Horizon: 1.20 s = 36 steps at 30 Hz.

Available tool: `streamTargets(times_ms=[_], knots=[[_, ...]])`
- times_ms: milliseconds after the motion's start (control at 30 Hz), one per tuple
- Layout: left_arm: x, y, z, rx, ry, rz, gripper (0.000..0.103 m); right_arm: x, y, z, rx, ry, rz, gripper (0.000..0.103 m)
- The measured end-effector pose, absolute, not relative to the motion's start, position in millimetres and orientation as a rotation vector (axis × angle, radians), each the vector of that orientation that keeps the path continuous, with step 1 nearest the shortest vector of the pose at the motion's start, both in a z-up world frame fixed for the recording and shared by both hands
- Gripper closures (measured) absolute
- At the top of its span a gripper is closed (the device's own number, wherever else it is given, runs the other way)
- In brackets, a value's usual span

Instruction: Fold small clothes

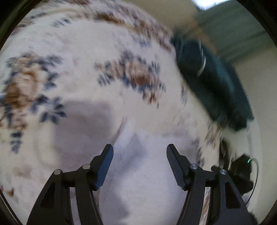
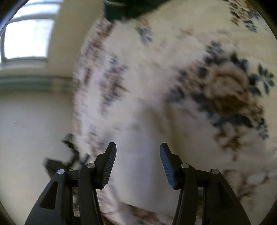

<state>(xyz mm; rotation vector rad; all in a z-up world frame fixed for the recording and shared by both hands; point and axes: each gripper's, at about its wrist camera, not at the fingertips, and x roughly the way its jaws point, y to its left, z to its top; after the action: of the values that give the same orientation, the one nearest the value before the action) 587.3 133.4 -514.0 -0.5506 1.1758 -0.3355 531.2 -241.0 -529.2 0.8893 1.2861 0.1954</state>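
Both views are blurred, so fine detail is hard to read.

In the left wrist view, a cream blanket [image 1: 77, 52] with blue and brown flowers fills most of the frame from the left edge across the middle. On it, low in the centre, lies a pale white cloth [image 1: 138, 173], running up from the bottom edge between the fingers. The left gripper [image 1: 139, 150] hovers over this cloth with its fingers spread wide apart, nothing pinched between them; whether the tips touch the fabric cannot be told. Further right, a dark green garment [image 1: 216, 83] lies along the blanket's far edge. At the lower right, a black device [image 1: 242, 171] with a small green light shows beside the blanket.

In the right wrist view, a window [image 2: 26, 38] sits at the upper left above a pale wall. Low on the left, a blurred black object [image 2: 69, 152] shows just beside the blanket's [image 2: 173, 60] edge. The right gripper [image 2: 138, 148] has its fingers spread wide, holding nothing, with the white cloth [image 2: 138, 164] lying between and below them. At the top, the dark green garment [image 2: 124, 8] peeks in. Right of centre, a large brown and blue flower marks the blanket.
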Motion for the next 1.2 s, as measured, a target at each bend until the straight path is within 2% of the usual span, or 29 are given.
streamTargets(times_ms=[100,133,167,200,233,400,500,633,767,800,833,867,900,933,967,1133,1167,1200], knots=[[606.4,110.3,-543.5,-0.456,1.261,-0.361,0.044,536.9,-241.0,-554.8,0.884,1.313,0.203,0.048],[610.6,102.8,-549.8,-0.419,1.269,-0.367,0.049,543.1,-236.5,-564.2,0.880,1.313,0.215,0.048],[613.5,95.3,-553.1,-0.367,1.270,-0.372,0.086,545.6,-235.1,-566.7,0.878,1.311,0.227,0.052],[615.3,89.2,-554.4,-0.305,1.275,-0.363,0.096,549.8,-231.7,-569.3,0.877,1.301,0.239,0.081],[615.0,87.6,-552.2,-0.286,1.272,-0.372,0.096,555.6,-228.9,-568.7,0.850,1.285,0.236,0.099],[606.7,125.9,-517.7,-0.418,1.129,-0.324,0.097,575.2,-234.0,-549.0,0.794,1.206,0.169,0.099],[622.6,141.9,-533.7,-0.456,1.159,-0.275,0.097,588.0,-239.2,-544.9,0.760,1.192,0.124,0.100],[635.3,139.7,-567.4,-0.467,1.248,-0.269,0.097,612.9,-234.9,-572.0,0.677,1.289,0.060,0.100],[624.5,142.2,-564.6,-0.583,1.284,-0.320,0.091,622.4,-224.1,-589.9,0.681,1.393,0.119,0.097],[617.8,144.9,-559.0,-0.606,1.283,-0.324,0.080,619.8,-225.6,-587.7,0.709,1.399,0.144,0.094],[607.5,148.6,-551.7,-0.619,1.269,-0.318,0.075,613.8,-229.2,-583.6,0.745,1.406,0.179,0.090],[593.6,152.6,-545.0,-0.644,1.249,-0.329,0.062,607.6,-232.1,-579.8,0.761,1.403,0.196,0.078],[582.3,154.1,-540.7,-0.657,1.242,-0.332,0.056,599.7,-235.6,-576.0,0.777,1.396,0.215,0.060],[567.1,156.8,-537.7,-0.670,1.232,-0.337,0.056,585.2,-240.0,-571.5,0.795,1.390,0.237,0.052],[550.7,157.9,-537.9,-0.686,1.233,-0.345,0.056,571.9,-242.4,-569.6,0.811,1.394,0.250,0.050],[492.6,147.0,-556.3,-0.722,1.289,-0.335,0.058,497.7,-233.0,-599.7,0.932,1.520,0.306,0.050],[485.8,144.3,-559.1,-0.732,1.284,-0.329,0.071,487.0,-229.6,-606.6,0.960,1.534,0.323,0.050],[479.7,141.6,-561.1,-0.742,1.274,-0.324,0.090,476.9,-226.0,-612.6,0.994,1.538,0.338,0.050]])
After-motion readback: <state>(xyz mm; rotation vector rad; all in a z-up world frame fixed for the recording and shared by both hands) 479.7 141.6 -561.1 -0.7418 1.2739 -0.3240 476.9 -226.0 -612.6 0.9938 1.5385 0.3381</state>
